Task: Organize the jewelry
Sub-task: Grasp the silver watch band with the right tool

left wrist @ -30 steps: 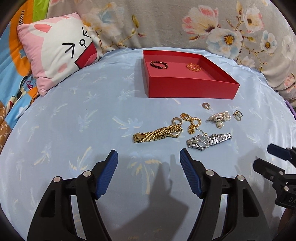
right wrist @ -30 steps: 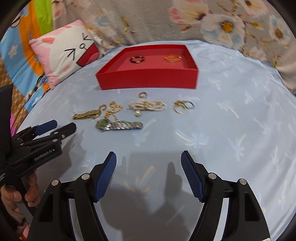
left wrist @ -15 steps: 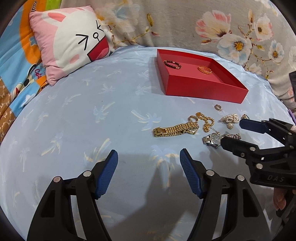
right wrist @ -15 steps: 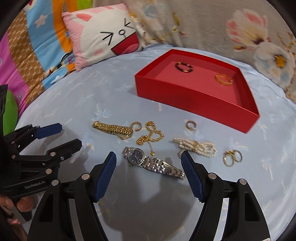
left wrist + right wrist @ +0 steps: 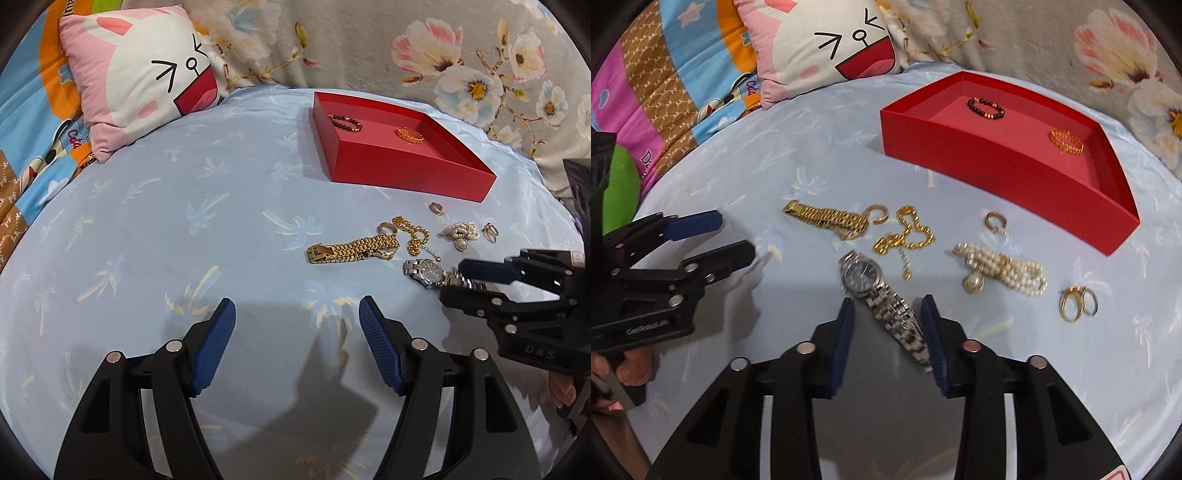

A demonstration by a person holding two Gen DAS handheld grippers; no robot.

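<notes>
On the pale blue sheet lies a silver watch [image 5: 862, 275] [image 5: 424, 271]. My right gripper [image 5: 887, 306] [image 5: 453, 279] straddles its strap. The jaws are closing; the right pad is at the strap, the left pad still stands apart. Beside it lie a gold watch band [image 5: 827, 218], a gold chain [image 5: 905, 232], a pearl bracelet [image 5: 1001, 267], a small hoop [image 5: 995, 221] and gold rings [image 5: 1075, 301]. The red box [image 5: 997, 166] [image 5: 406, 173] behind holds a dark bead bracelet [image 5: 985, 108] and a gold bangle [image 5: 1066, 141]. My left gripper [image 5: 296, 304] [image 5: 737, 236] stands open and holds nothing, left of the jewelry.
A pink rabbit pillow [image 5: 147, 74] leans at the back left beside a colourful quilt [image 5: 665, 92]. Floral fabric [image 5: 461, 55] rises behind the box. A person's hand [image 5: 631, 365] holds the left gripper.
My right gripper has come in over the silver watch, rolled, and its jaws have narrowed around the strap. The left gripper has stayed put and open.
</notes>
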